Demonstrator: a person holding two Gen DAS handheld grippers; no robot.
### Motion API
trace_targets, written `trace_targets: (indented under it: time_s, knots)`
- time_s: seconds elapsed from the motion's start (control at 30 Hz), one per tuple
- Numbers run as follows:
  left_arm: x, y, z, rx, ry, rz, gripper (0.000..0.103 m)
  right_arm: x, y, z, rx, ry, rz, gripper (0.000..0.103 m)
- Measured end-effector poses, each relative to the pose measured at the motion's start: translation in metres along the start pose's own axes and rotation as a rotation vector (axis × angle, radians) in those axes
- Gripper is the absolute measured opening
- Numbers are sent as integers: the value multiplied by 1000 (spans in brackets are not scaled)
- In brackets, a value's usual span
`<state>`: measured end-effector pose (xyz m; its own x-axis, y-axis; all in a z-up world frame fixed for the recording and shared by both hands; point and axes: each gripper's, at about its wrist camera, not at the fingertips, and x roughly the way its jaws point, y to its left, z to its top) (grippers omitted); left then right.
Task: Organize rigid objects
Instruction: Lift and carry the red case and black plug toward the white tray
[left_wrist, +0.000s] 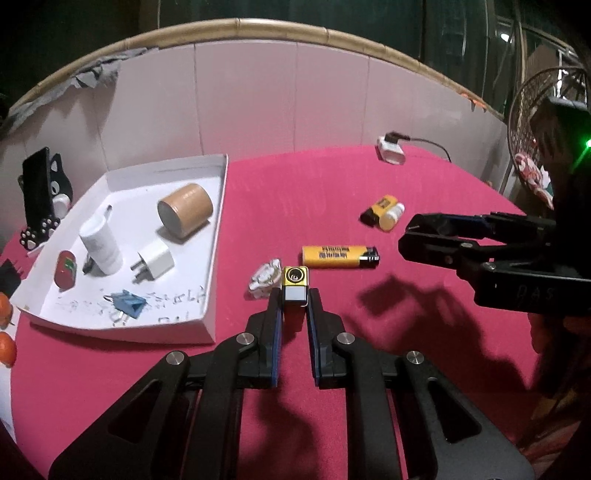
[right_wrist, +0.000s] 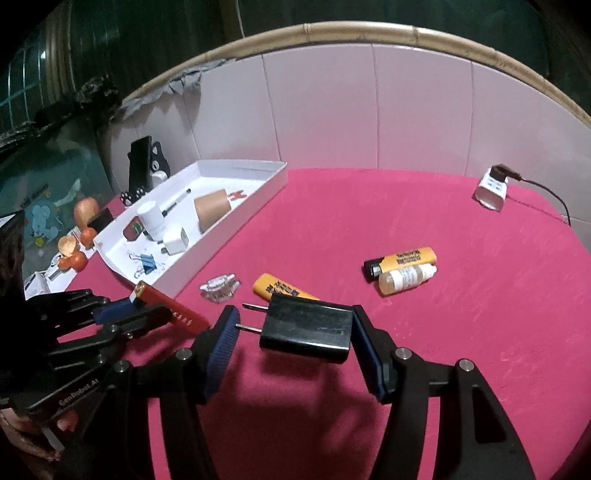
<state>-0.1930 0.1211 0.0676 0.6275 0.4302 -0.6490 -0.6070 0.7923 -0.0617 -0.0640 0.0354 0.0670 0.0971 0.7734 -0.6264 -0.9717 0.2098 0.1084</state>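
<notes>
My left gripper is shut on a red lighter with a gold top, held just above the red tablecloth; it also shows in the right wrist view held by that gripper. My right gripper holds a black plug charger between its blue pads; the right pad touches it, the left pad stands at the prongs. The right gripper appears in the left wrist view. A white tray at the left holds a wooden cylinder, a white charger, a white bottle, a red item and a blue clip.
On the cloth lie a yellow lighter, a second yellow lighter with a small bottle, a clear trinket and a white plugged-in charger. A phone stand and oranges sit left of the tray. A pink wall panel backs the table.
</notes>
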Motion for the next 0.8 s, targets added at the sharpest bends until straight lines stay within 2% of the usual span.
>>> trace_targets:
  time_s: [0.3,0.47,0.8]
  knots:
    - [-25,5,13,-18,-73,10,12,-17,9,11,-16,-53,8,60]
    - [-38,19,19,-47,-112,43,12,-24,14,20,-34,-81,14,60]
    - [-51,46,19,-107,-140,97,12,-26,23,27,-54,-97,35,60]
